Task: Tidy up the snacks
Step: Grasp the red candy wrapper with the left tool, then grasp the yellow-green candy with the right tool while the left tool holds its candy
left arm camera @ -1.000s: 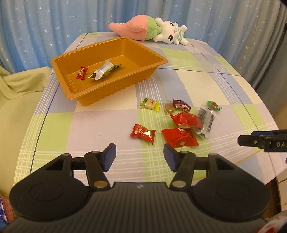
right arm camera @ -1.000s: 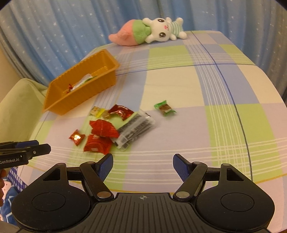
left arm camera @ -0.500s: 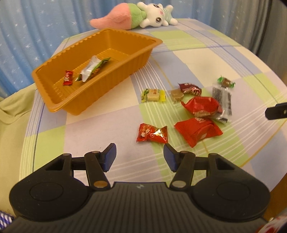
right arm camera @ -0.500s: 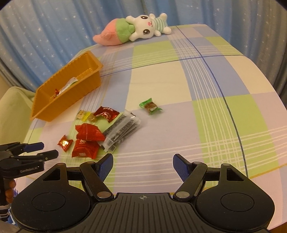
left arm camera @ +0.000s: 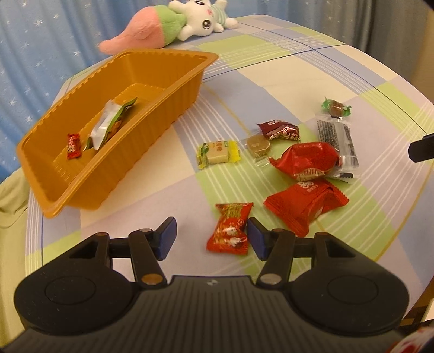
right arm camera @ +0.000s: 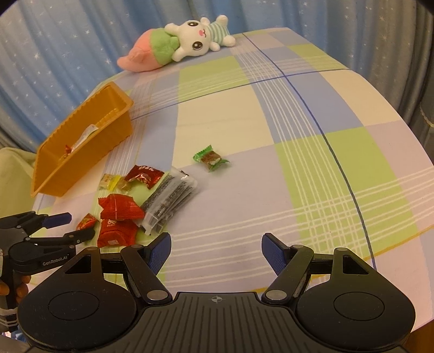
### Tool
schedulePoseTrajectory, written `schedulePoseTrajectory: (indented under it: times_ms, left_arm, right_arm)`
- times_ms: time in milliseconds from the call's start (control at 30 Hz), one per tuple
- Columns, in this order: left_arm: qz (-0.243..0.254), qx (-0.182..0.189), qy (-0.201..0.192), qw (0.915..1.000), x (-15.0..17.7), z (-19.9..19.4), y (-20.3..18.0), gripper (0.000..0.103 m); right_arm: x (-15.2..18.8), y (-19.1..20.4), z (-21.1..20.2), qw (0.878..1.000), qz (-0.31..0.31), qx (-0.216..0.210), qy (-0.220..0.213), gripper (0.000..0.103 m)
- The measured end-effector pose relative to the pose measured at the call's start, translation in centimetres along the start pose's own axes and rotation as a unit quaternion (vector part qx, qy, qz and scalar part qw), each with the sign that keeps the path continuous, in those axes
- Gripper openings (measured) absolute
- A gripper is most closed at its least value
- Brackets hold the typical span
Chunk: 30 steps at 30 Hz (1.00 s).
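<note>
Left wrist view. The left gripper (left arm camera: 211, 235) stood open at the lower centre of the frame, its blue pads apart and pressing on nothing. A small red candy (left arm camera: 230, 229) lay on the checked tablecloth (left arm camera: 312, 68) between the fingertips, close against the right-hand pad; whether that pad touched the wrapper could not be told. To the right lay two larger red packets (left arm camera: 306, 205), the upper one overlapping a clear pack of dark sticks (left arm camera: 336, 138) and hiding its lower end. Above them were a dark red candy (left arm camera: 279, 130), a brown sweet in clear wrap (left arm camera: 259, 145), a yellow-green candy (left arm camera: 217, 150) and, upper right, a green-wrapped candy (left arm camera: 336, 106). The orange tray (left arm camera: 130, 163), in the left half, held a small red candy and a silver-green sachet (left arm camera: 108, 123); its print was unreadable. A plush toy (left arm camera: 173, 24) lay at the top edge, its top cut off by the frame. A dark fingertip entered at the right edge, the rest cut off.

Right wrist view. The right gripper (right arm camera: 215, 251) stood wide open over bare cloth at the lower centre, with nothing between its pads. The left gripper appeared at the lower left, its fingers on either side of the small red candy, which was largely hidden. The person's hand (right arm camera: 10, 287) on the handle was mostly cut off. The tray's contents were barely distinguishable behind its near wall.
</note>
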<state>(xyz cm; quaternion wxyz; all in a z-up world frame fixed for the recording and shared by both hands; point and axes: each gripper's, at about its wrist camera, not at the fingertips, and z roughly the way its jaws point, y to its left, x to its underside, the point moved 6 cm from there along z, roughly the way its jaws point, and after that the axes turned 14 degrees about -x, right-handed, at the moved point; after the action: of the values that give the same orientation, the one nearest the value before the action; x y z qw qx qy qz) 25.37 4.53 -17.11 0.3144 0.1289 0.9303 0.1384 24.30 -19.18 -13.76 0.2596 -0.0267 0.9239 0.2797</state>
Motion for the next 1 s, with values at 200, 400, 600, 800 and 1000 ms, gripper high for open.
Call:
schedulePoseTrajectory:
  times_ms: [200, 400, 600, 800, 1000]
  left_arm:
    - [-0.004, 0.032, 0.004, 0.9995, -0.3, 0.1, -0.1, 0.037]
    - [-0.013, 0.048, 0.002, 0.9988, -0.2, -0.1, -0.1, 0.024]
    - [-0.052, 0.036, 0.011, 0.9979, 0.5, -0.5, 1.9, 0.023]
    - [-0.109, 0.0, 0.024, 0.9938, 2.0, -1.1, 5.7, 0.023]
    - [-0.175, -0.041, 0.039, 0.9829, 4.2, -2.2, 9.9, 0.023]
  right_arm:
    - [-0.2, 0.1, 0.3, 1.0, 0.007, 0.004, -0.003, 0.074]
    - [-0.8, 1.0, 1.0, 1.0, -0.004, -0.005, -0.004, 0.074]
    - [-2.2, 2.8, 2.1, 0.999, -0.039, -0.032, -0.008, 0.074]
    - [-4.0, 5.2, 4.5, 0.993, -0.104, -0.064, -0.005, 0.074]
    - [-5.4, 8.4, 8.0, 0.972, -0.206, -0.112, 0.018, 0.073]
